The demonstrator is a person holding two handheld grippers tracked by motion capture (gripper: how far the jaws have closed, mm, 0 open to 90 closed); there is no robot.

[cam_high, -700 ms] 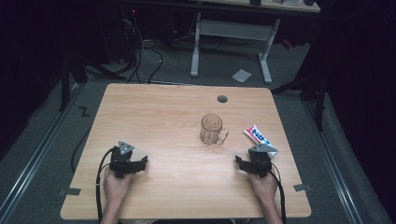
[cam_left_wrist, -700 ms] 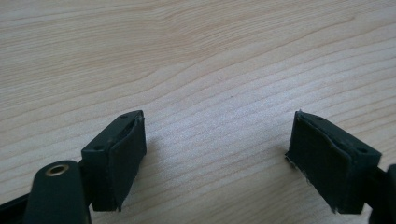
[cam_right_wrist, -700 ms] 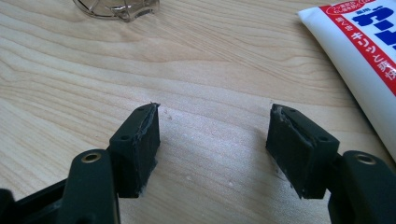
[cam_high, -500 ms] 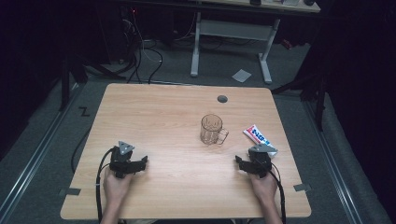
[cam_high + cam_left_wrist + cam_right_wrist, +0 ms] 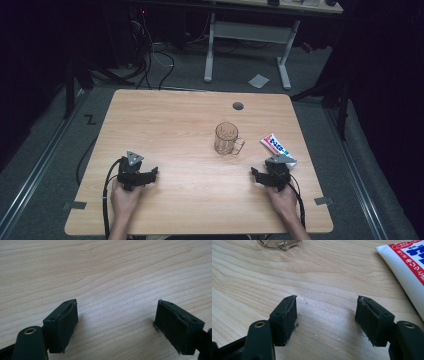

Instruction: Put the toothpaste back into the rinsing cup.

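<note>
Toothpaste tube (image 5: 409, 267) cropped at edge

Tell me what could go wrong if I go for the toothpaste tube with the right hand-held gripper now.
The toothpaste tube lies flat on the table, so the open right hand-held gripper may scrape the wood or push the tube away instead of gripping it. The tube also lies near the table's right edge, so a shove could send it off. The glass mug stands upright close by; a wide swing might knock it over.
</note>
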